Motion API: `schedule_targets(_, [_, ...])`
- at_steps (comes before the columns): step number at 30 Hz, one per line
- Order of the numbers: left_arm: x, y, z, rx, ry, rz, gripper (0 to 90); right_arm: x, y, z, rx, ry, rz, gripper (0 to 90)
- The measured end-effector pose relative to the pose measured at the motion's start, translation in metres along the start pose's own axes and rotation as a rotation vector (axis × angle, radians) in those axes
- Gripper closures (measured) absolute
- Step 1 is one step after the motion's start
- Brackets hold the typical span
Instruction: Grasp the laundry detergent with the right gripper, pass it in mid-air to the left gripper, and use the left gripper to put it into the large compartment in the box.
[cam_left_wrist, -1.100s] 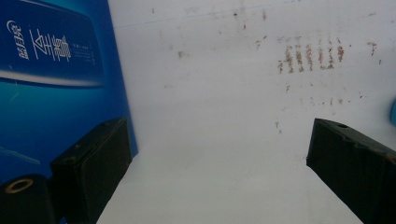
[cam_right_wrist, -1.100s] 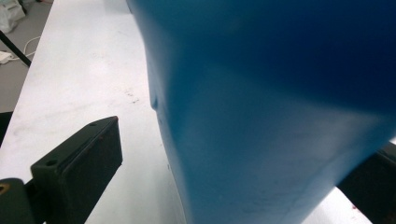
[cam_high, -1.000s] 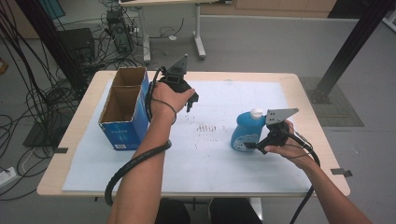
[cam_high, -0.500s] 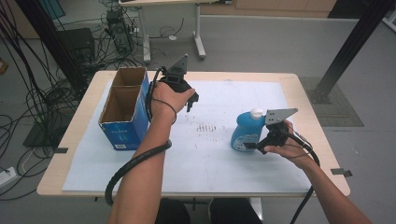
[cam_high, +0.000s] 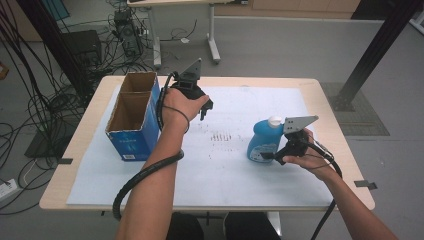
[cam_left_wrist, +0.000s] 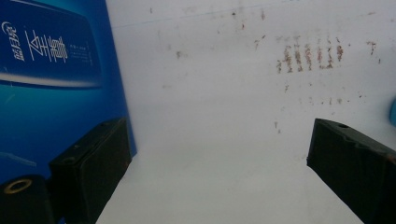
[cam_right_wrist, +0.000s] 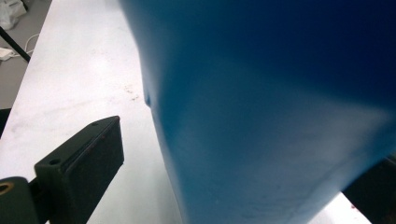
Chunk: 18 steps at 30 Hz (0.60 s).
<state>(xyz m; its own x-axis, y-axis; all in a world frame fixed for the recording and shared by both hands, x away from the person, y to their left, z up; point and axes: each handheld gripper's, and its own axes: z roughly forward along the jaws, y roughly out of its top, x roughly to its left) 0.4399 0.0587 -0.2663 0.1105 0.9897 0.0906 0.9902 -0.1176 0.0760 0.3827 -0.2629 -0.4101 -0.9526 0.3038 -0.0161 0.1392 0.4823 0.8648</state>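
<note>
A blue detergent bottle (cam_high: 262, 141) with a white cap stands upright at the right of the white table sheet (cam_high: 220, 170). My right gripper (cam_high: 268, 156) is open, its jaws on either side of the bottle's lower body. In the right gripper view the bottle (cam_right_wrist: 280, 93) sits between the jaws of this gripper (cam_right_wrist: 224, 179), with a gap beside the left one. My left gripper (cam_high: 206, 108) hovers open over the sheet just right of an open blue cardboard box (cam_high: 131, 139). The left gripper view has the box (cam_left_wrist: 46, 84) beside the left jaw and nothing inside the gripper (cam_left_wrist: 219, 158).
Brown smudges (cam_high: 221, 135) mark the sheet's middle. The box has two open compartments and stands near the table's left edge. Cables (cam_high: 45, 100) and another table's legs are on the floor beyond the far edge. A black post (cam_high: 370, 55) rises at the right.
</note>
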Motion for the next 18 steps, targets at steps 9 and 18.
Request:
schedule_targets(9, [-0.0001, -0.0002, 0.0002, 0.002, 0.002, 0.003, 6.9, -0.0006, -0.0007, -0.0001, 0.002, 0.0, 0.003, 2.7])
schedule_targets(18, [-0.0014, -0.0007, 0.001, 0.007, 0.003, 0.004, 7.0, -0.0027, -0.0003, 0.0, -0.006, 0.002, 0.007, 11.1])
